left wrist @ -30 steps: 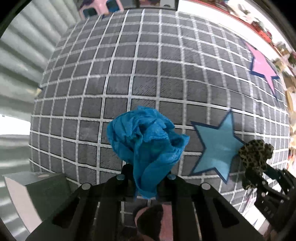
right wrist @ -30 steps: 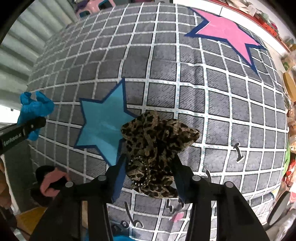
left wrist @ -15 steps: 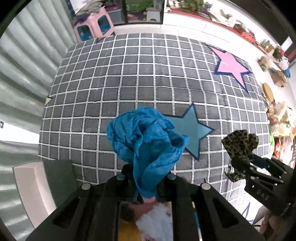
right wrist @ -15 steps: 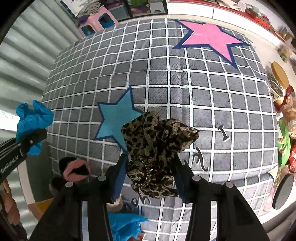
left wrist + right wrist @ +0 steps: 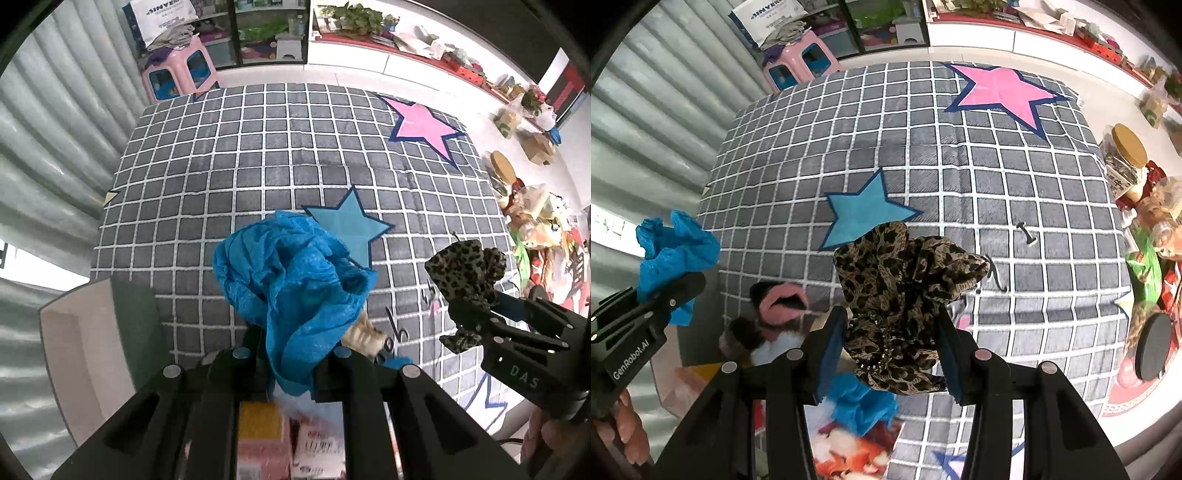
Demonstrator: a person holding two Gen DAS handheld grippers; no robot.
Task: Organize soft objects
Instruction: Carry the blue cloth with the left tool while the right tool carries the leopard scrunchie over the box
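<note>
My left gripper is shut on a crumpled blue cloth and holds it high above the grey checked mat. The cloth also shows at the left of the right wrist view. My right gripper is shut on a leopard-print scrunchie, also lifted above the mat; it shows at the right of the left wrist view. Below the grippers lie a pink and black fuzzy item, something white and fluffy and another blue cloth.
The mat carries a blue star and a pink star. A grey box stands at the mat's left edge. A pink stool is at the far side. Jars and packets crowd the right edge.
Both grippers have risen well away from the mat with their cloths still held, so more of the room shows. The pile of soft items below has come into view.
</note>
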